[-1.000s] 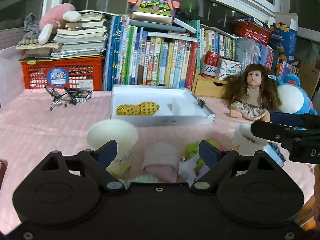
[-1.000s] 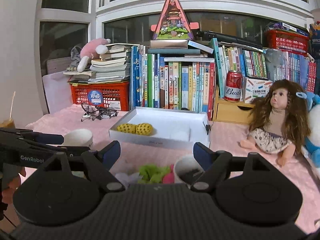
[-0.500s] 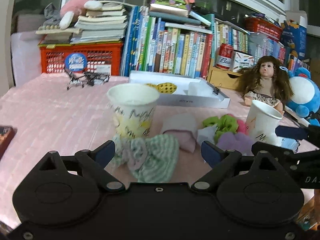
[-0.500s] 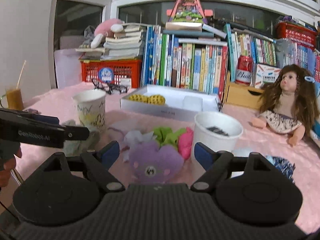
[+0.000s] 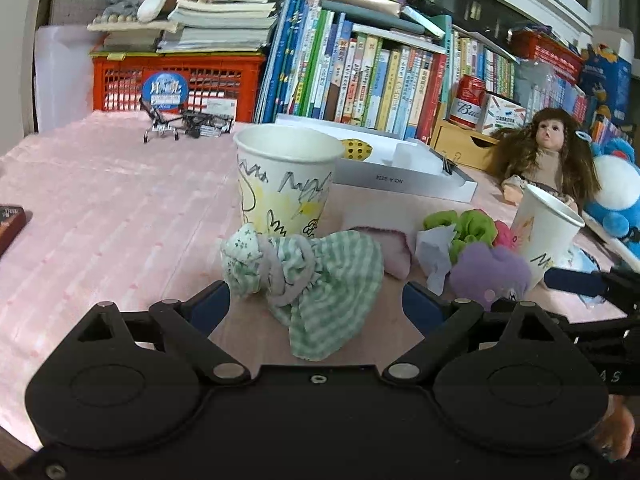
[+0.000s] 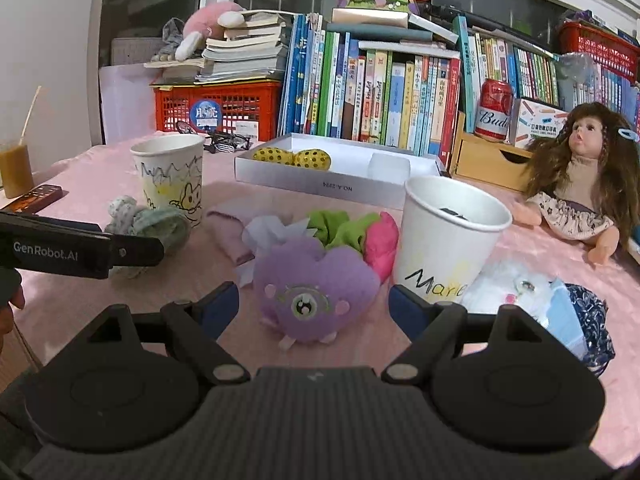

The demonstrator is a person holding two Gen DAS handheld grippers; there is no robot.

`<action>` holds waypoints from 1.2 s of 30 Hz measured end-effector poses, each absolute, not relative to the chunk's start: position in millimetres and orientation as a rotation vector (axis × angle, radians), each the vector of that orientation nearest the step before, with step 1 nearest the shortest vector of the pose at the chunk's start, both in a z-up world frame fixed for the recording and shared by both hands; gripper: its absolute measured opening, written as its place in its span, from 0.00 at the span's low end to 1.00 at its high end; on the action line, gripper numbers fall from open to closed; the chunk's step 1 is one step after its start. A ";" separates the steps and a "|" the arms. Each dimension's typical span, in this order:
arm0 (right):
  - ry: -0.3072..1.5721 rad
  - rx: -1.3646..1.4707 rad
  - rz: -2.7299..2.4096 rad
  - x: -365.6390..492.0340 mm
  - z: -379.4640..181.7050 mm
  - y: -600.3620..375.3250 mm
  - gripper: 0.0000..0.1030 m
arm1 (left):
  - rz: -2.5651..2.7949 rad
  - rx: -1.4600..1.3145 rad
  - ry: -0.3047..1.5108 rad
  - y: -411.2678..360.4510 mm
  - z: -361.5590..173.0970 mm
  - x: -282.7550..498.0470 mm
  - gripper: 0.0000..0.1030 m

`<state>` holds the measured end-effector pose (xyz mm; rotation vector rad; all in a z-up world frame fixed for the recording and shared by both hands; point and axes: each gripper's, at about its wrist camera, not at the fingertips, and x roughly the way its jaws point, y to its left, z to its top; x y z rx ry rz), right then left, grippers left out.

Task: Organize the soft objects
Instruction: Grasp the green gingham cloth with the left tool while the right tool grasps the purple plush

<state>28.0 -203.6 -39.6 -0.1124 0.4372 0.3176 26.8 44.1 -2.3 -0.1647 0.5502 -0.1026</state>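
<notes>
2 cups [image 6: 170, 178] [image 6: 450, 236] flank the soft toys [image 6: 316, 292]; the box [image 6: 340, 188] lies behind them, the doll [image 6: 580, 184] right.

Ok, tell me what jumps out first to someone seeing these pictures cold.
The purple plush with one eye lies on the pink tablecloth, right between the right gripper's open jaws. A green checked cloth lies bunched between the left gripper's open jaws, in front of a scribbled paper cup. At the far right sits a long-haired doll, before a wall of books.
</notes>
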 end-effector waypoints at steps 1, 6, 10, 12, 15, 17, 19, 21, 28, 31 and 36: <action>0.446 -0.110 0.318 29.4 -40.4 -203.2 0.87 | -0.109 -0.184 0.567 45.5 -3.7 29.4 0.89; 0.466 -0.122 0.316 34.4 -44.6 -197.3 0.87 | -0.102 -0.236 0.603 49.1 -9.3 37.9 0.79; 0.473 -0.123 0.311 38.0 -46.1 -193.5 0.86 | -0.098 -0.217 0.596 45.3 -10.3 39.8 0.75; 0.477 -0.117 0.304 40.0 -46.3 -192.8 0.86 | -0.100 -0.214 0.598 43.3 -11.6 41.7 0.72; 0.483 -0.107 0.300 43.9 -46.2 -192.4 0.86 | -0.090 -0.205 0.591 39.6 -12.6 41.8 0.71; 0.487 -0.104 0.294 47.3 -45.8 -191.4 0.86 | -0.089 -0.205 0.589 38.4 -13.5 43.5 0.69; 0.491 -0.100 0.289 50.8 -45.3 -189.9 0.86 | -0.087 -0.210 0.589 38.6 -13.9 44.4 0.68; 0.494 -0.099 0.283 53.7 -45.5 -188.1 0.86 | -0.086 -0.218 0.589 38.3 -14.0 46.1 0.66; 0.516 -0.085 0.256 59.7 -49.5 -187.7 0.83 | -0.069 -0.205 0.579 39.1 -15.9 48.3 0.45; 0.518 -0.085 0.256 59.1 -50.5 -188.8 0.80 | -0.069 -0.192 0.576 39.6 -16.4 47.0 0.37; 0.521 -0.075 0.259 58.3 -50.6 -189.8 0.72 | -0.059 -0.193 0.577 40.2 -16.3 45.9 0.24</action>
